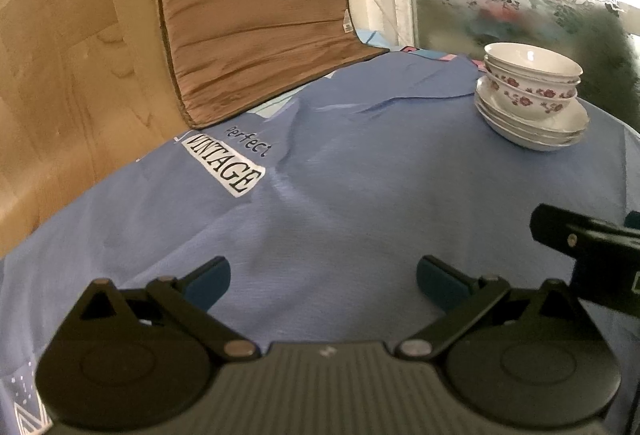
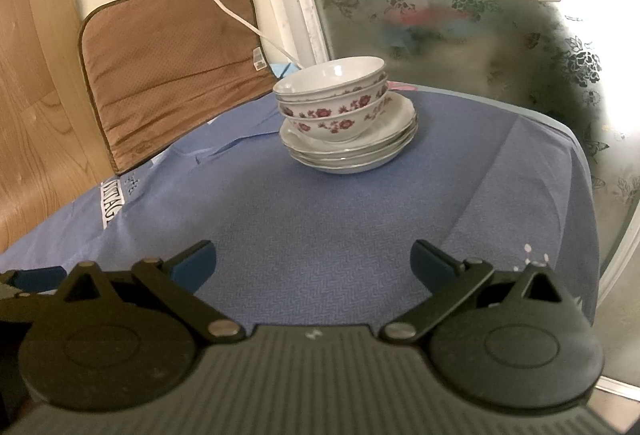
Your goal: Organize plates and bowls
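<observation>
Both tools, left tool (image 1: 323, 281) and right tool (image 2: 313, 265), hover spread and empty over the surface (image 2: 360, 219); bowls (image 2: 334, 95) sit stacked on plates (image 2: 352, 149), so the task looks done.

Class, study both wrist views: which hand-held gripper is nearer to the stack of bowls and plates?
Right, by a small margin. The right hand-held gripper faces the stack of bowls and plates nearly head-on; the left hand-held gripper sits farther left, stack off to its right.
</observation>
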Motion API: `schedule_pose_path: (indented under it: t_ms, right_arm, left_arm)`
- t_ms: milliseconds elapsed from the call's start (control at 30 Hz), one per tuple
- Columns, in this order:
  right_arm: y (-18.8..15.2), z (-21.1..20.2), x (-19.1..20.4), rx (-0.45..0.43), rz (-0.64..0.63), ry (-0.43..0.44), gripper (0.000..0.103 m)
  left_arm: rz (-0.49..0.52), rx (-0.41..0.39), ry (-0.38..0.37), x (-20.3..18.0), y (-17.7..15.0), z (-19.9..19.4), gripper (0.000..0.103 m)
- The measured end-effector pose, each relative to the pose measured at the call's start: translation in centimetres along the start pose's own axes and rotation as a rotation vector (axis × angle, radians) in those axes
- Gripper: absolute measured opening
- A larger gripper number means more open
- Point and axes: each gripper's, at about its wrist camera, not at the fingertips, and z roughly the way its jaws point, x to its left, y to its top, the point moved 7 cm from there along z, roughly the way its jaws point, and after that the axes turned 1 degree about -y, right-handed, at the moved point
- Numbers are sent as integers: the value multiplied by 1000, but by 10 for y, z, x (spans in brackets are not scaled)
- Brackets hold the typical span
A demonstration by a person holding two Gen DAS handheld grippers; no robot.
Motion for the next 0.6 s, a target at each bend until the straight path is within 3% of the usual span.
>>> schedule_pose_path:
  t_ms: [600]
  right_arm:
    - [0,-1,0,1,4,-4,103]
  left_arm:
    - [23,4,-12,-5,-1,0,103]
